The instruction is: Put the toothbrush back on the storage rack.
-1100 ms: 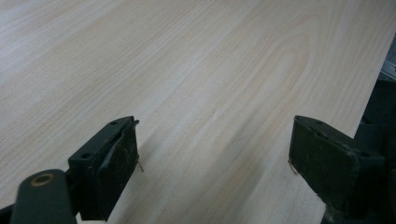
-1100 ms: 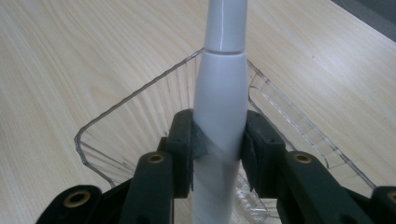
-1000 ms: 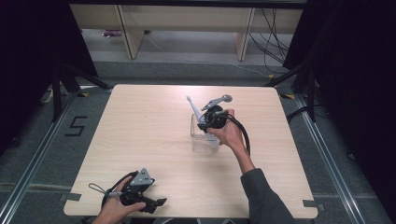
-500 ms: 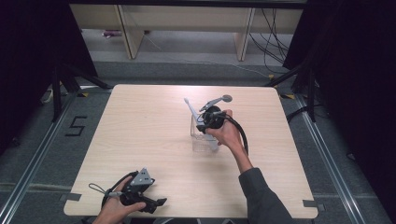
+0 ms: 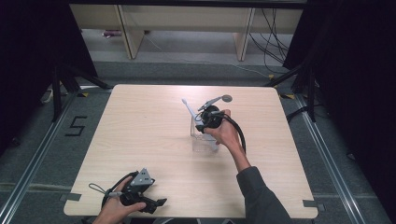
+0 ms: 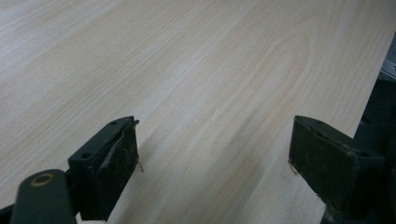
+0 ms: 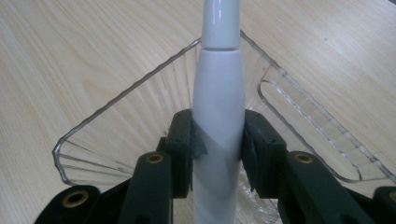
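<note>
A white toothbrush-like handle [image 7: 218, 84] stands steeply in a clear plastic container [image 7: 116, 100], and my right gripper [image 7: 217, 135] is shut on its lower part. In the high view the right gripper [image 5: 208, 122] sits over the clear container [image 5: 204, 141] near the table's middle, and the white handle [image 5: 187, 108] leans up to the left. My left gripper [image 5: 156, 204] rests at the front left of the table, held by a hand. Its jaws stand wide apart in the left gripper view [image 6: 215, 163], with bare wood between them.
The light wooden table [image 5: 140, 121] has its front edge right beside the left gripper. A black cable [image 5: 239, 135] loops from the right gripper over the forearm. Pale shelving [image 5: 130, 28] and floor cables lie beyond the far edge.
The white handle's top has tipped slightly further left in the right gripper. The left gripper has stayed in place.
</note>
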The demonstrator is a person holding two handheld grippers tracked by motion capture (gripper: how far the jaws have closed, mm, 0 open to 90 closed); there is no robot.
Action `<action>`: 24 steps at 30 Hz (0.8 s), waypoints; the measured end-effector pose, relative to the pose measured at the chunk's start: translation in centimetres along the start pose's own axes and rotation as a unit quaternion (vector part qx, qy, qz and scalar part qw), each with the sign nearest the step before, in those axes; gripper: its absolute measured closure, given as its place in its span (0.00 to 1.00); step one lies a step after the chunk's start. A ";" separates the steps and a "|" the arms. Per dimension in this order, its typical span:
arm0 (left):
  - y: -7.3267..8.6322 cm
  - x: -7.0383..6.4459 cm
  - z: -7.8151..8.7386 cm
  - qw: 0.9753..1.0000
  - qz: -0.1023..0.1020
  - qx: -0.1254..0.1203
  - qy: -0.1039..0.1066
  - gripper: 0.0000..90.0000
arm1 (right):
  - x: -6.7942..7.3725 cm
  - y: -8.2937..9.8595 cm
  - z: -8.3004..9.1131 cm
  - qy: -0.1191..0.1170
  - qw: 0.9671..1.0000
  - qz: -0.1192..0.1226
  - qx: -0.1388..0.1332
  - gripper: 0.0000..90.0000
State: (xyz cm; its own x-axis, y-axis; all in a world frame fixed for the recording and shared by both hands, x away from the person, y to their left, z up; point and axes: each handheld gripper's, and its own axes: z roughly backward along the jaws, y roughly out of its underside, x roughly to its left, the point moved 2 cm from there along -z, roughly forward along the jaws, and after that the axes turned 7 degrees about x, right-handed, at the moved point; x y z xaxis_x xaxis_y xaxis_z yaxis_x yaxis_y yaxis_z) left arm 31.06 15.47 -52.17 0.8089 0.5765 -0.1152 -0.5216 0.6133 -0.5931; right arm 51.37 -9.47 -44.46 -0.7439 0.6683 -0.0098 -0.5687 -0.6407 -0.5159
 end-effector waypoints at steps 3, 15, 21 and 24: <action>0.0 0.0 0.0 1.000 0.000 0.000 0.000 0.17 | 0.0 0.0 0.1 0.005 1.000 -0.018 0.005 0.70; 0.0 -0.1 -0.1 1.000 0.005 -0.004 0.001 0.17 | -0.3 0.2 2.0 -0.005 0.999 0.001 -0.035 0.64; 0.0 0.0 -0.1 1.000 -0.002 0.002 0.000 0.17 | -0.2 0.2 2.7 -0.002 0.999 -0.001 -0.053 0.59; 0.0 0.0 -0.1 1.000 0.001 -0.001 -0.001 0.17 | -0.1 0.2 3.2 -0.012 0.998 -0.001 -0.056 0.57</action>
State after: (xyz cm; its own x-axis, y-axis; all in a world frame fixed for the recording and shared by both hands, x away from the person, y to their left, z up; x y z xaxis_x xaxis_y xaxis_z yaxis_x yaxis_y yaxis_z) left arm 31.09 15.41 -52.25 0.8069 0.5795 -0.1145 -0.5231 0.6109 -0.5943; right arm 50.17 -10.88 -41.80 -0.7511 0.6601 0.0106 -0.5285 -0.5916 -0.6088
